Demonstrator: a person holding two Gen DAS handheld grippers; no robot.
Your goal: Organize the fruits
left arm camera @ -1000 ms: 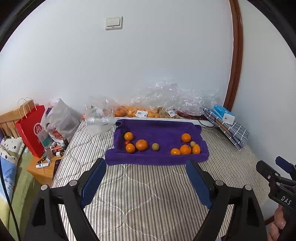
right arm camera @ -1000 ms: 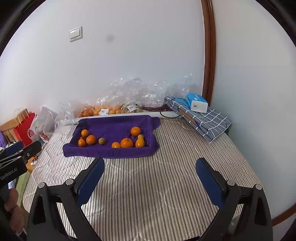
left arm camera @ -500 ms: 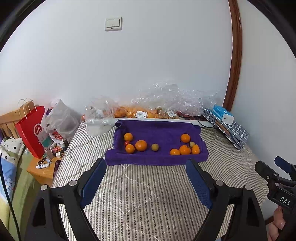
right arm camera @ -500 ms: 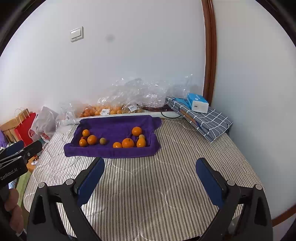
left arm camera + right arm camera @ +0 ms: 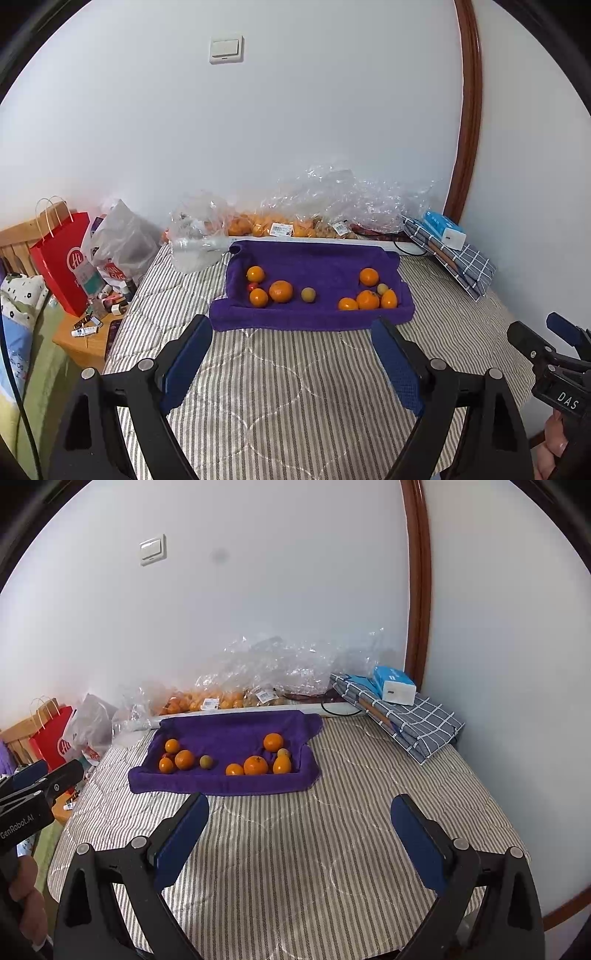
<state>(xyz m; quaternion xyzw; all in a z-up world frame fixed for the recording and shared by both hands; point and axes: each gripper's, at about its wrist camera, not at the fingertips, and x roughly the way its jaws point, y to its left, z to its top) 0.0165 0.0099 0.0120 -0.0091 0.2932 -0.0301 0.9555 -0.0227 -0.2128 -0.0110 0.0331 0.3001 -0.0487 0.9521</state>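
A purple towel (image 5: 317, 266) (image 5: 229, 734) lies on the striped bed with fruits in two clusters. On its left sit several oranges (image 5: 280, 291) (image 5: 184, 759) and a small red fruit (image 5: 252, 286). A greenish fruit (image 5: 308, 295) (image 5: 206, 761) lies alone near the middle. On the right are several more oranges (image 5: 368, 299) (image 5: 255, 765). My left gripper (image 5: 291, 332) hangs open over bare mattress in front of the towel, nothing between its fingers. My right gripper (image 5: 299, 808) is also open and empty, well short of the towel.
Clear plastic bags with more oranges (image 5: 280, 227) (image 5: 207, 701) line the wall behind the towel. A folded checked cloth with a blue box (image 5: 393, 685) lies at the back right. A red paper bag (image 5: 61, 258) and a cluttered bedside stand (image 5: 88, 328) are off the bed's left edge.
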